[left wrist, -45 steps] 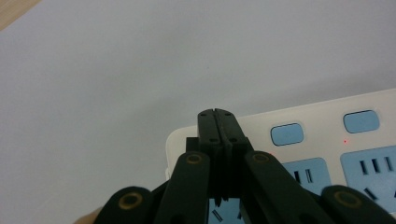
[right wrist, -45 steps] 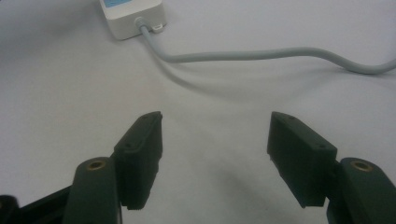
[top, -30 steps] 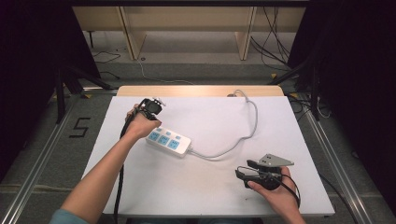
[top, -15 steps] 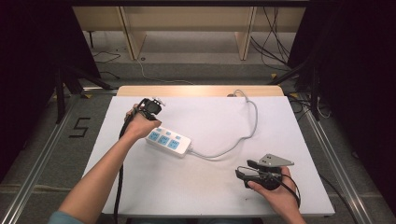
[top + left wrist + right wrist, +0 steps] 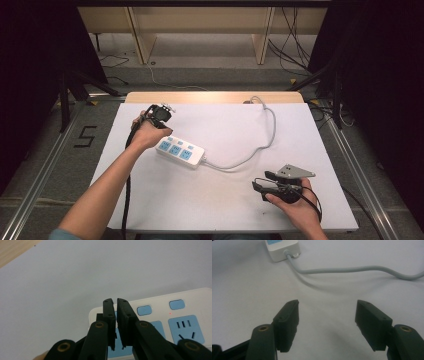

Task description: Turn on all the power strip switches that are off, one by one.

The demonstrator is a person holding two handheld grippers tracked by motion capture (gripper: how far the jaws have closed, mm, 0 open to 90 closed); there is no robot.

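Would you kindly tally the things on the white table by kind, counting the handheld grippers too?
Power strip: 1
Grey cord: 1
Grippers: 2, the left gripper at the strip's end and the right gripper near the front right
Total: 4

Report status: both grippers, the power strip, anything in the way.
Left gripper shut, over the power strip's end. Right gripper open, empty, low over the table. Strip's cord curves between them.
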